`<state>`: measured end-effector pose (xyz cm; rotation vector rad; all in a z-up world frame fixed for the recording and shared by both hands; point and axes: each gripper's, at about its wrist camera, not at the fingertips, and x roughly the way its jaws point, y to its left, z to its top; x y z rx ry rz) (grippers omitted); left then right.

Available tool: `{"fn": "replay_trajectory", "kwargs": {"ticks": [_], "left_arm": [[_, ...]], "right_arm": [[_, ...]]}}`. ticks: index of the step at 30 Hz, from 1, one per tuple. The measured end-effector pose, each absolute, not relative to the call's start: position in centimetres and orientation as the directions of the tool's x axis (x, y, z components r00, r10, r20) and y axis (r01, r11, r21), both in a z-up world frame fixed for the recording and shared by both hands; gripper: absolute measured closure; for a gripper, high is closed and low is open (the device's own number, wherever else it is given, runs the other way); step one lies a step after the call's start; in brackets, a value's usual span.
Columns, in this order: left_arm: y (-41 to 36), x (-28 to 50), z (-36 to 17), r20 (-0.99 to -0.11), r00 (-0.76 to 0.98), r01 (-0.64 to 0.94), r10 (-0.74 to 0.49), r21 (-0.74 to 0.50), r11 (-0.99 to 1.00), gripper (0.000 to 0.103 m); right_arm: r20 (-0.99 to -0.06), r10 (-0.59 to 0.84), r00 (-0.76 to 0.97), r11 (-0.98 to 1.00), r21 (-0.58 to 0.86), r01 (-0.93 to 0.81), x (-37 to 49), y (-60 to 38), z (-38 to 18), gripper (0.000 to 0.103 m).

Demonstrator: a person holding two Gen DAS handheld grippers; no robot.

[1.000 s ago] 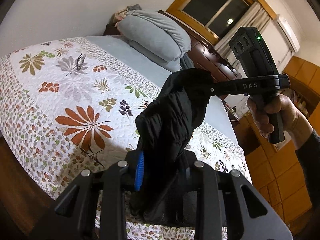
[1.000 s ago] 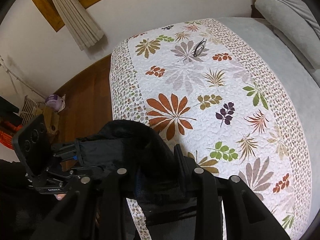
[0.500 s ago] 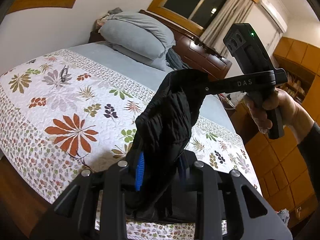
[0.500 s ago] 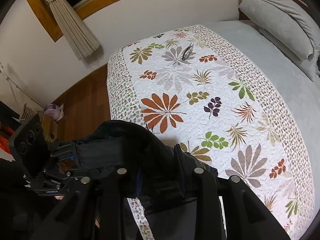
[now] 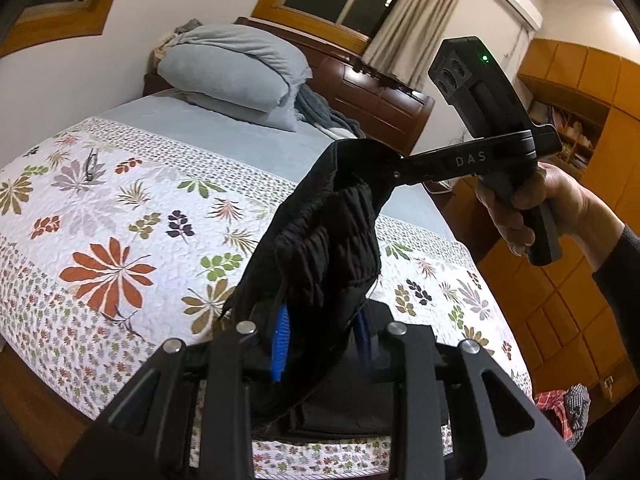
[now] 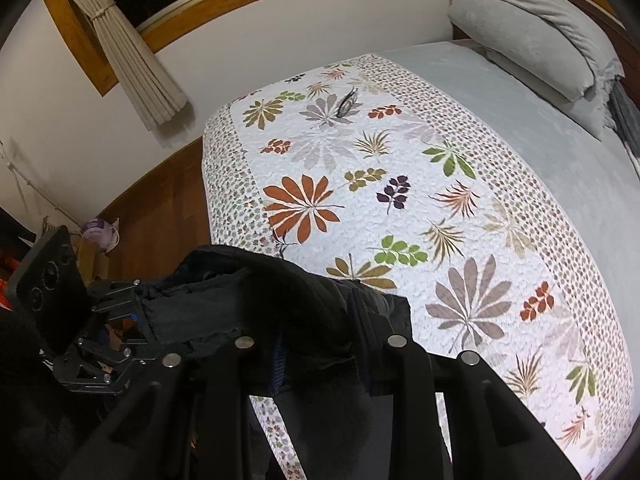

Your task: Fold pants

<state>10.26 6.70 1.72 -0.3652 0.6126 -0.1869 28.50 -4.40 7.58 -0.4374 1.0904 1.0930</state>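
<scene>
Black pants (image 5: 320,240) hang bunched in the air between my two grippers, above the near edge of the bed. My left gripper (image 5: 320,340) is shut on one part of the cloth, which fills the gap between its blue pads (image 5: 280,344). In the same view my right gripper (image 5: 394,172) pinches the upper edge of the pants, held by a hand (image 5: 520,208). In the right wrist view the pants (image 6: 248,292) run from my right gripper (image 6: 320,340) to the left gripper (image 6: 140,308) at the left. The lower part of the pants is hidden below both grippers.
The bed carries a white floral quilt (image 5: 120,208) (image 6: 400,200) over a grey sheet. A pair of glasses (image 6: 347,103) lies on the quilt's far side. Grey pillows (image 5: 232,68) lean on the dark headboard. Wooden cupboards (image 5: 560,280) stand to the right, wooden floor (image 6: 160,208) to the left.
Both grippers have carried the pants sideways along the bed and slightly up, and the left one has rolled a little. Both grips on the cloth are unchanged.
</scene>
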Motion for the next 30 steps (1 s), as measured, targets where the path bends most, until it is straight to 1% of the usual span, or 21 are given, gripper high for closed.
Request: {"fn": "replay_trajectory", "kwargs": {"ticks": [10, 30], "left_arm": [[2.4, 11.2, 1.1, -0.549, 0.775, 0.121, -0.313, -0.357, 0.926, 0.078], [-5.5, 13.2, -1.7, -0.599, 0.702, 0.235, -0.385, -0.315, 0.919, 0.078]], "right_arm": [[-0.864, 0.499, 0.059, 0.467, 0.211, -0.859, 28.9, -9.1, 6.5, 0.076], [-0.851, 0.520, 0.078, 0.511, 0.236, -0.826, 29.6, -18.7, 3.1, 0.081]]}}
